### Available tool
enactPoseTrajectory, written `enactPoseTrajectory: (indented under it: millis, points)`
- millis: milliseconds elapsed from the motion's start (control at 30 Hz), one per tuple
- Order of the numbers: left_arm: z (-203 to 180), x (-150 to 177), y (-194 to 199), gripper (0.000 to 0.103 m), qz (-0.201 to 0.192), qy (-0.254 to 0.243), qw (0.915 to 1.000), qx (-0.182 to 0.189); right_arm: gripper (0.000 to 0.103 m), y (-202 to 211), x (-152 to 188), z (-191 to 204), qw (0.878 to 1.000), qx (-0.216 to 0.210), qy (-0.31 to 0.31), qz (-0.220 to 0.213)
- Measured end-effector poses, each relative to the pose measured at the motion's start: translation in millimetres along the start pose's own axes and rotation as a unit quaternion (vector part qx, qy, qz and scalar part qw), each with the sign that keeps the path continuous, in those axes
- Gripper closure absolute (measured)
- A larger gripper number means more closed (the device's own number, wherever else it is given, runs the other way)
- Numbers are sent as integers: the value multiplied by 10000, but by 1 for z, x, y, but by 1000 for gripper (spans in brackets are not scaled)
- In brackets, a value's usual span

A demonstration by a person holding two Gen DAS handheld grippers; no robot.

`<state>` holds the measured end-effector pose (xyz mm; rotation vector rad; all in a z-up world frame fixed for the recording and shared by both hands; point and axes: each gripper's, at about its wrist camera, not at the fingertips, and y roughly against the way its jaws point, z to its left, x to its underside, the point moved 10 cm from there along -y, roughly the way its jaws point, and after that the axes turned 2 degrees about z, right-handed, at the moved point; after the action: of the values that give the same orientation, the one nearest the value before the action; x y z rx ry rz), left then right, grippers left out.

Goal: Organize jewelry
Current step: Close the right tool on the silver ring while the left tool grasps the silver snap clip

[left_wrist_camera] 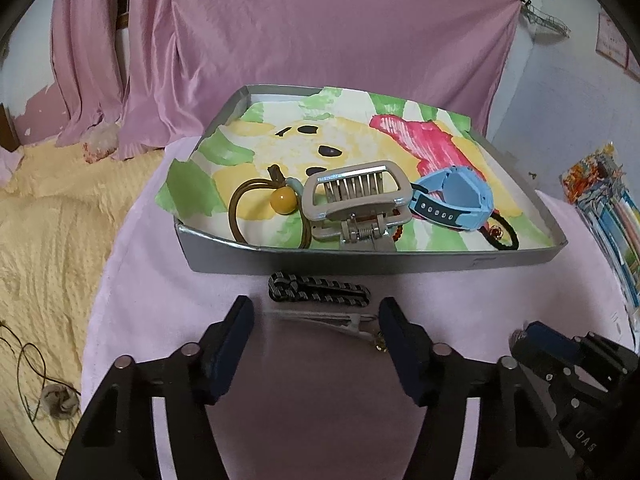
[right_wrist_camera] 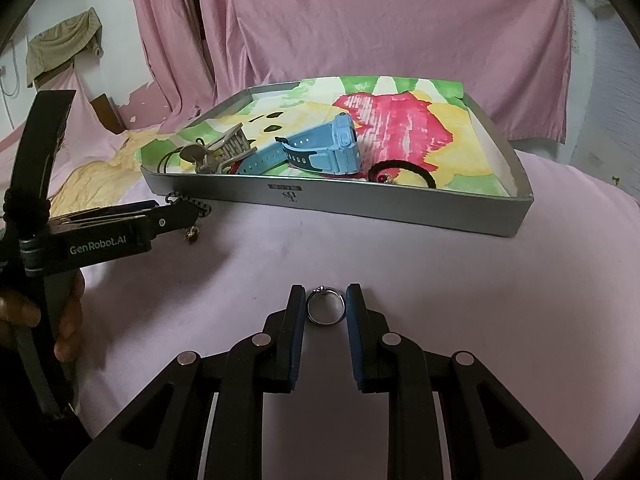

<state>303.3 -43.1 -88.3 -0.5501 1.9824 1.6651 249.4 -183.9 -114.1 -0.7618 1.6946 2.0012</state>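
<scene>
On the pink-clothed counter (right_wrist_camera: 440, 264), only my right view shows the silver ring (right_wrist_camera: 325, 310) between my right gripper (right_wrist_camera: 325, 304)'s parted jaws; my left gripper (left_wrist_camera: 316, 318)'s jaws gape over a flat silver hair clip (left_wrist_camera: 332, 322).

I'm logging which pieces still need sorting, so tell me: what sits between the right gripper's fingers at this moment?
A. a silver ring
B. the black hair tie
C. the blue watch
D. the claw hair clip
A. In the right wrist view the silver ring lies on the pink cloth between the right gripper's open fingers, while the blue watch is already in the tray.
</scene>
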Motion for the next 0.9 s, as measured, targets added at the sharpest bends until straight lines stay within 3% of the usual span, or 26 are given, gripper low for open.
enactPoseTrajectory:
  millis: [600, 633, 667, 733, 900]
  points:
    - [-13, 19, 14, 48, -17, -156, 9996, 220, 85, 3, 3, 0, 10000, -89, -20, -16]
    - [-13, 21, 16, 51, -39, -119, 9996, 262, 85, 4, 4, 0, 9999, -110, -41, -23]
    - [-12, 21, 18, 60, -82, -71, 9995, 311, 85, 4, 4, 0, 9999, -142, -73, -33]
    - [-13, 22, 21, 59, -91, 45, 9987, 506, 85, 5, 6, -1, 9997, -193, -116, -50]
    - [-15, 26, 21, 59, -105, 27, 9985, 535, 85, 6, 8, 0, 9997, -203, -114, -63]
